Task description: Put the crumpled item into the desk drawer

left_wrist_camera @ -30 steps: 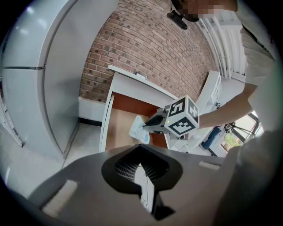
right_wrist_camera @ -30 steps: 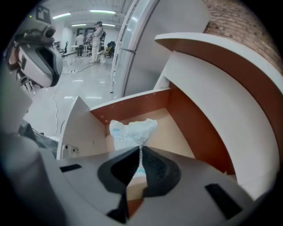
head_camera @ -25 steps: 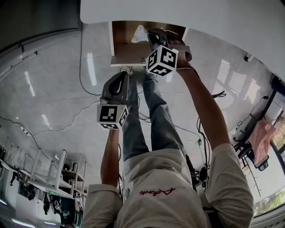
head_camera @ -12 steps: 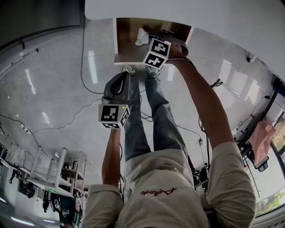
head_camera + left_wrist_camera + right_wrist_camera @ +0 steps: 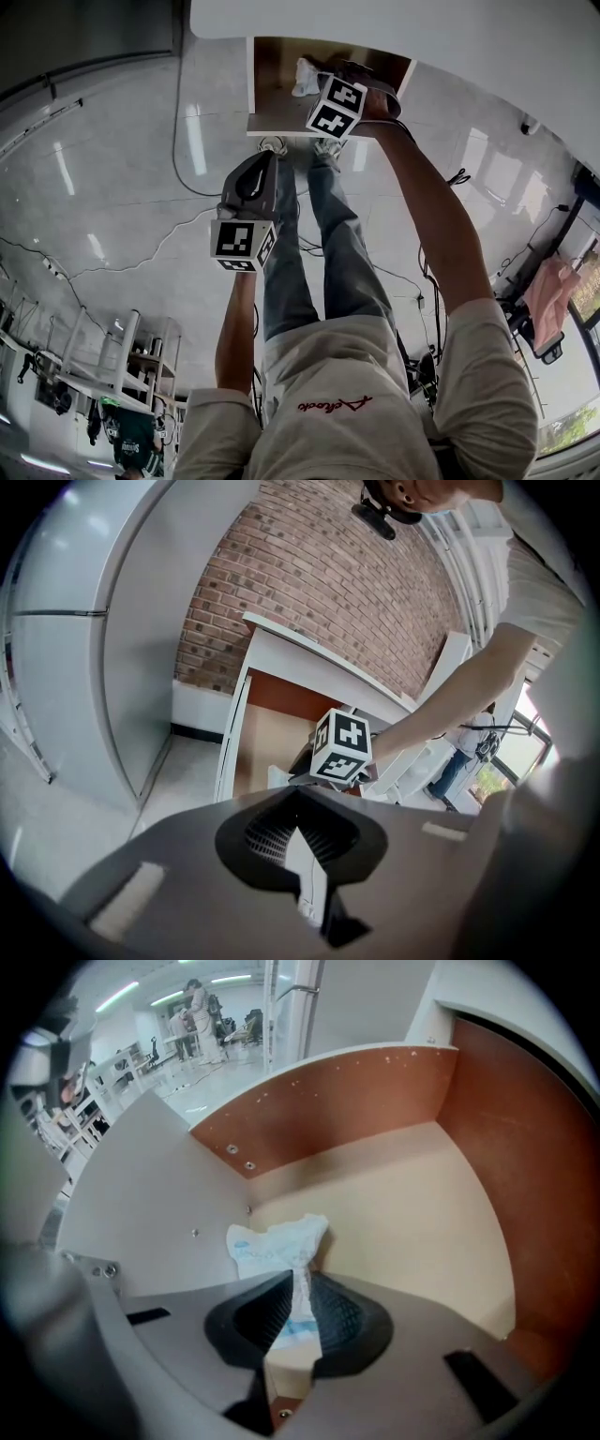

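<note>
Right gripper (image 5: 300, 1293): fingers clenched on crumpled item (image 5: 278, 1239), inside open desk drawer (image 5: 412, 1213), beside its left wall. Left gripper (image 5: 302, 841): fingers clenched, empty, nearer, outside the drawer.

The right arm (image 5: 427, 216) stretches forward, and the right gripper (image 5: 298, 1288) has its jaws pinched on a strip of the crumpled item (image 5: 277, 1241). The left arm (image 5: 234, 328) is held lower. The left gripper (image 5: 300, 829) is empty, jaws together.
</note>
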Tool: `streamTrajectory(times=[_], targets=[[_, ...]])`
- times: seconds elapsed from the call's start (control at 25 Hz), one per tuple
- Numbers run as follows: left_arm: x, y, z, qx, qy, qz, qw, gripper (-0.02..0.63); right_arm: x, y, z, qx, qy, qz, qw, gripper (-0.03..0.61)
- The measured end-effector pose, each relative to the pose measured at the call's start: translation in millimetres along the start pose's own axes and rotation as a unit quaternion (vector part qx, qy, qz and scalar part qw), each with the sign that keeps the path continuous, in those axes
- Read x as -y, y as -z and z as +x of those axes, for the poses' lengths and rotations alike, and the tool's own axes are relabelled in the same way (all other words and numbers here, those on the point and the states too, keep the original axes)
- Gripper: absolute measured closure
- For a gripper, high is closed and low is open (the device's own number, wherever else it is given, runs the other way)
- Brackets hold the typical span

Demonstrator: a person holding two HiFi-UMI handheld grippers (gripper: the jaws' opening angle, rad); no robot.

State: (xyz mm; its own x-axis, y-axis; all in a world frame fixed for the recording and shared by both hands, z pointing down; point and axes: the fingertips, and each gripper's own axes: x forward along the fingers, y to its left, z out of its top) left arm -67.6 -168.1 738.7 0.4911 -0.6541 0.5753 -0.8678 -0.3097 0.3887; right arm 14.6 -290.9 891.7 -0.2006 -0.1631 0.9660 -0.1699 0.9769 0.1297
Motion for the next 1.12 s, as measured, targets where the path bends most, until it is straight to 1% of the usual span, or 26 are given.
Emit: streamTrajectory(times=[0.12,0.24,0.32,0.56,0.68,0.84,0.92,1.0,1.12], targets=[[-3.2,-1.7,-0.1,0.0,0.001,0.0,1.0,0.604,1.8,-1.5,-3.9,0.005,-0.005,0.023,1.0,0.54],[-3.8,-5.6,-0.5,0.003,0.001,0.001,1.0,0.604,5.6,-3.2,-11.0,0.013,-0.001,0.029,0.999,0.506],[-3.4,-7.7,-0.4,0.004,0.001,0.002,1.0,0.604,7.3,-5.7,-17.0,0.022,0.002,0.033,0.999,0.499],[-3.9,-13.0,4.0,0.009,0.003,0.005,0.9999,0.604,21.7,-14.2,-49.5,0.069,0.049,0.054,0.995,0.497],[-2.0,-13.5,5.3,0.009,0.003,0.004,0.9999,0.604,20.4,-18.8,-69.7,0.096,0.063,0.056,0.992,0.499],[-0.4,-13.4,4.9,0.01,0.003,0.006,0.9999,0.604,8.0,-25.3,-96.3,0.134,0.083,0.061,0.986,0.5],[0.3,-14.1,4.3,0.01,0.003,0.008,0.9999,0.604,0.7,-27.5,-109.6,0.153,0.094,0.072,0.981,0.514],[1.8,-14.4,3.6,0.01,0.002,0.008,0.9999,0.604,-5.8,-27.6,-122.5,0.171,0.104,0.09,0.976,0.528],[4.0,-14.4,3.7,0.01,0.002,0.011,0.9999,0.604,-13.2,-26.0,-140.9,0.194,0.118,0.132,0.965,0.54]])
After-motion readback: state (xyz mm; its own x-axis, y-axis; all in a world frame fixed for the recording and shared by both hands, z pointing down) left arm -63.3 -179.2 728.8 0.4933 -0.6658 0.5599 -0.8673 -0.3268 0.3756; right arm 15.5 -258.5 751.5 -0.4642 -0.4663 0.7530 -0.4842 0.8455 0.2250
